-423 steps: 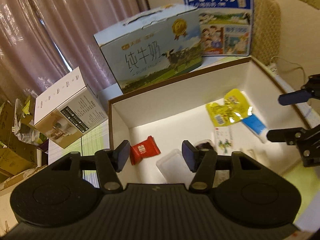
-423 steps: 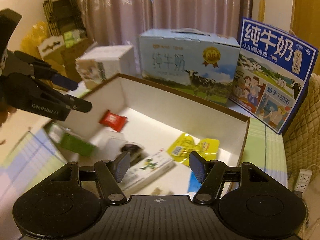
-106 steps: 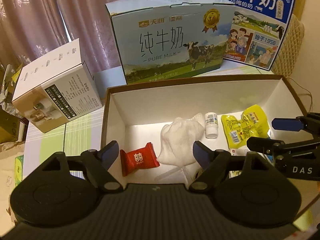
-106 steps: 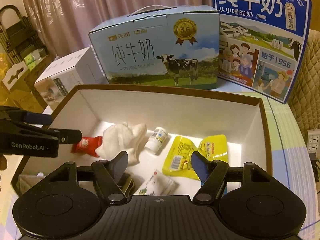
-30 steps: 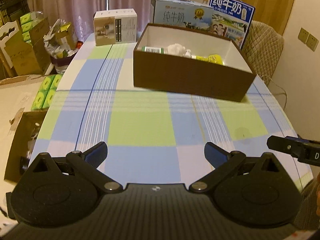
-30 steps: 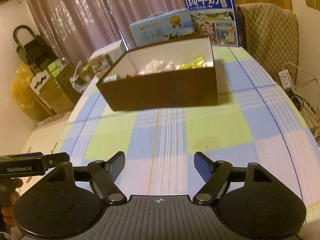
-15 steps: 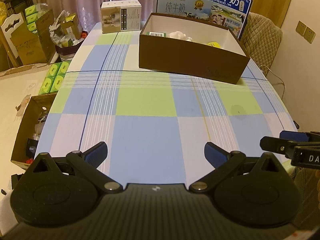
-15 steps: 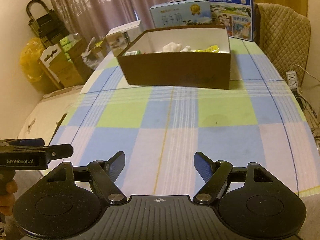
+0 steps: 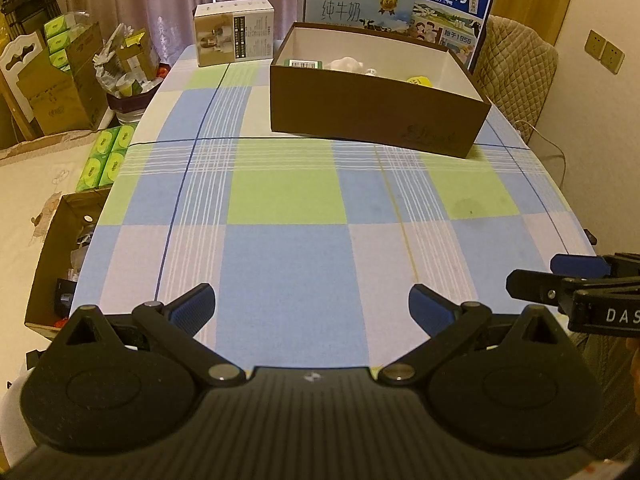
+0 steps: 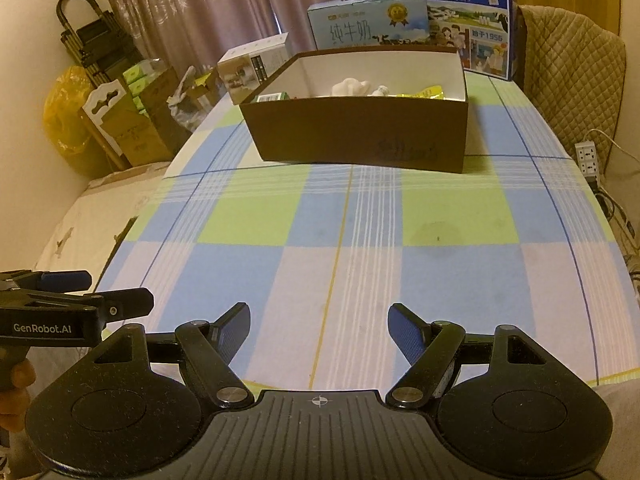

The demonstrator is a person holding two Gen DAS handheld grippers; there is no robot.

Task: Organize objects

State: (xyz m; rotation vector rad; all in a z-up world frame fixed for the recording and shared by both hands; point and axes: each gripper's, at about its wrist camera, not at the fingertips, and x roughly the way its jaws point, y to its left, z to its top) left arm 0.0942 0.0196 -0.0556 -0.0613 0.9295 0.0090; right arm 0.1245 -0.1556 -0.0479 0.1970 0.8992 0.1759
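Both tongs empty, jaws wide apart: left tongs point(image 9: 311, 307) and right tongs point(image 10: 319, 333) hover over the near edge of the checked worktop point(image 9: 288, 248). Brown box point(image 10: 360, 128) sits well ahead of both, holding the sorted bits: white cloth point(image 10: 350, 88), small bottle point(image 10: 380, 90), yellow pouches point(image 10: 428, 93), green-edged carton point(image 10: 272, 98). Likely all light (cloth soft, pouches slippery); pinch cloth at a fold, bottle across its body. Worktop between tongs and box is bare; task looks done.
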